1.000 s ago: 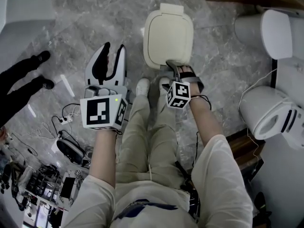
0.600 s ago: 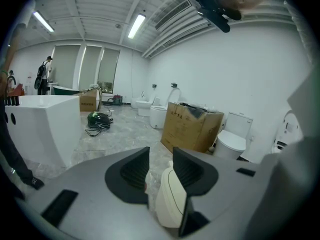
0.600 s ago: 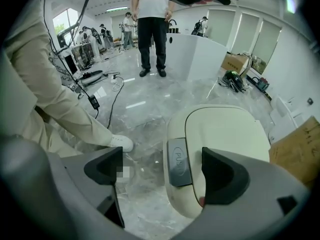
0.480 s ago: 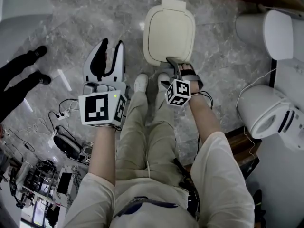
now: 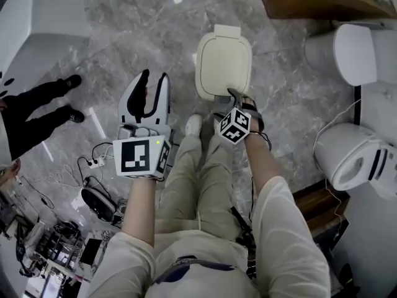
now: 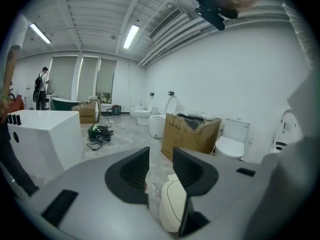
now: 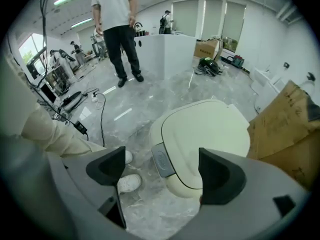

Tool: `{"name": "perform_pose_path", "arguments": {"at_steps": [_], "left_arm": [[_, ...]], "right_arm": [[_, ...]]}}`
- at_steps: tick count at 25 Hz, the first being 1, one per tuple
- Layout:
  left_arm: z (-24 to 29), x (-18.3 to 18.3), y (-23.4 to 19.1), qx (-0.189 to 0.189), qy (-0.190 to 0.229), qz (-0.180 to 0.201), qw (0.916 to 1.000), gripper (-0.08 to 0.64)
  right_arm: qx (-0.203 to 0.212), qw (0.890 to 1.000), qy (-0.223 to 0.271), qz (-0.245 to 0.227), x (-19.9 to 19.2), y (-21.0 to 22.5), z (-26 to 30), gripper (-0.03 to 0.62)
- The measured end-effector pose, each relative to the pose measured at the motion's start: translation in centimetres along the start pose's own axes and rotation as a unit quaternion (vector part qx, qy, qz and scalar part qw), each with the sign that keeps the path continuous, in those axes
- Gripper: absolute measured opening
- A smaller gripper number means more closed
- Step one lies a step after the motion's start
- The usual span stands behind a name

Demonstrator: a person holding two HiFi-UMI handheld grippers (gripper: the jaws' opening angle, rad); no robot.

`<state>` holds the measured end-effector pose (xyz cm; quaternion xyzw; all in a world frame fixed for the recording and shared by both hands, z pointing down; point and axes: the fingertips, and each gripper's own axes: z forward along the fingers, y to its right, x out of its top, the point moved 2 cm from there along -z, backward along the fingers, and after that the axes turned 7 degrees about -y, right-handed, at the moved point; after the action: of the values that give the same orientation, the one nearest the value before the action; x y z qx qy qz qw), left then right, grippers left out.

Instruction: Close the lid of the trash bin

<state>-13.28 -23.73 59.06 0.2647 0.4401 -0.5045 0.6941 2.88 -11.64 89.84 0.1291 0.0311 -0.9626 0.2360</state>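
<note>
Currently, the trash bin (image 5: 223, 64) is seen standing on the floor (image 5: 124, 30) with its cream lid (image 7: 207, 129) lying flat and shut. It is located directly ahead of the person's white shoes (image 7: 129, 183).

A grey button (image 7: 161, 160) is fitted at the front edge of the lid. An oval embossed mark is carried on it, but no lettering can be read. Faint print on the cardboard box (image 7: 292, 129) is likewise illegible. Black-and-white square patterns are shown on the marker cubes (image 5: 141, 157).

The right gripper (image 7: 162, 169) is held at the front edge of the bin with its jaws spread wide and nothing grasped; contact with the lid cannot be determined. The left gripper (image 5: 154, 76) is held well to the left of the bin, above bare floor, with its jaws parted by a narrow gap and nothing between them.

The floor is laid in glossy grey marble-patterned tile. White walls, ceiling strip lights, several toilets (image 5: 353, 45) and a large white fixture (image 6: 42, 134) are visible. Cables and a power strip (image 5: 94, 162) are spread on the floor at the left. A second person in black trousers (image 7: 120, 29) is seen standing nearby.
</note>
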Motion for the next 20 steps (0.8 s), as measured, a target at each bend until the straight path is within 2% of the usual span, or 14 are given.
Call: {"name": "perform_pose_path", "arguments": {"at_steps": [4,7,10,14,20], "left_arm": [[-2.6,2.9,1.4,-0.007,0.004,0.009,0.9999,0.130],[-4.4,5.5,2.5,-0.014,0.014,0.016,0.9997,0.130],[-6.3,8.5,3.5,-0.016,0.031,0.020,0.9992,0.130],[-9.1,12.3,4.6,-0.017,0.047,0.027,0.9984,0.130],[-13.1,16.7,5.5,-0.020,0.076,0.038,0.9962,0.130]], "right_arm": [[-0.037,0.995,0.041,0.079,0.7,1.9,-6.3,0.460],[-0.077,0.981,0.088,0.152,1.5,4.0,-12.1,0.454],[-0.125,0.959,0.140,0.212,2.4,6.0,-18.5,0.440],[-0.162,0.927,0.191,0.277,3.3,6.8,-26.0,0.434],[-0.201,0.884,0.262,0.329,4.9,6.7,-35.4,0.425]]}}
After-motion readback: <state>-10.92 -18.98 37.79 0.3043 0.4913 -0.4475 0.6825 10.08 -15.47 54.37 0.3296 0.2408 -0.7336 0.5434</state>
